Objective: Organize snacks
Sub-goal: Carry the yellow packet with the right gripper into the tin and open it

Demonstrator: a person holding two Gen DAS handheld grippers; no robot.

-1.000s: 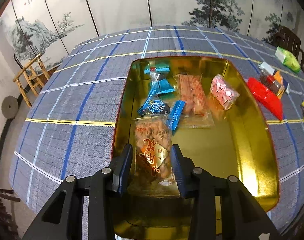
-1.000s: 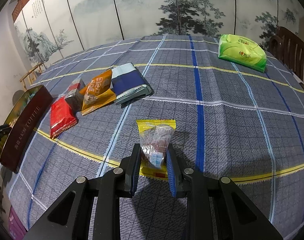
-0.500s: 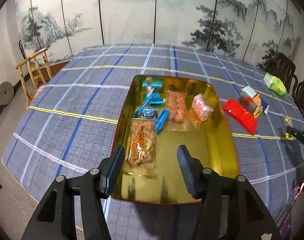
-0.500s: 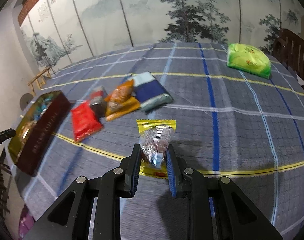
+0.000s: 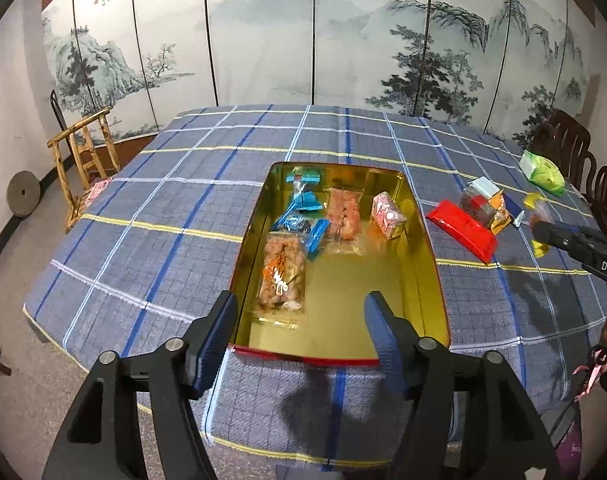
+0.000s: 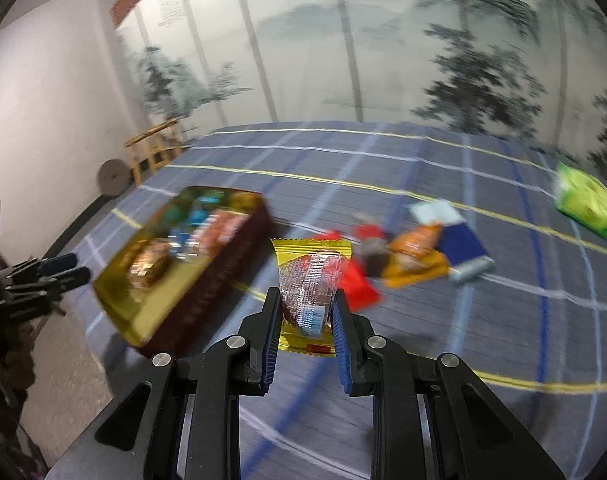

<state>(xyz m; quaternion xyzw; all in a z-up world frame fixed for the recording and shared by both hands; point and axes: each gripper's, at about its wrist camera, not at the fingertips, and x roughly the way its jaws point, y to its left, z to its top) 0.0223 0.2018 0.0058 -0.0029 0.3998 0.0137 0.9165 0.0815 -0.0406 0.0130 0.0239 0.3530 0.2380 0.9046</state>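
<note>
A gold tin (image 5: 423,264) with red rim lies on the checked cloth and holds several snack packs; a clear peanut pack (image 5: 281,276) lies at its near left. Above its near end my left gripper (image 5: 301,316) hangs with jaws opening and nothing between them. My right gripper (image 6: 305,312) is shut on a yellow-edged clear snack pack (image 6: 309,280), lifted off the table; the same pack (image 5: 537,216) shows blurred at the right of the left wrist view. The tin (image 6: 139,312) lies left of it in the right wrist view.
Loose snacks lie right of the tin: a red pack (image 5: 463,230), an orange pack (image 6: 415,256), a blue-white pack (image 6: 461,244) and a green pack (image 5: 543,166) farther off. Wooden chairs (image 5: 563,140) stand at the far right, a wooden stand (image 5: 85,148) at the left.
My left gripper let go of the peanut pack in the tin, opened wider and drew back and up. My right gripper lifted the yellow-edged pack and swung left toward the tin.
</note>
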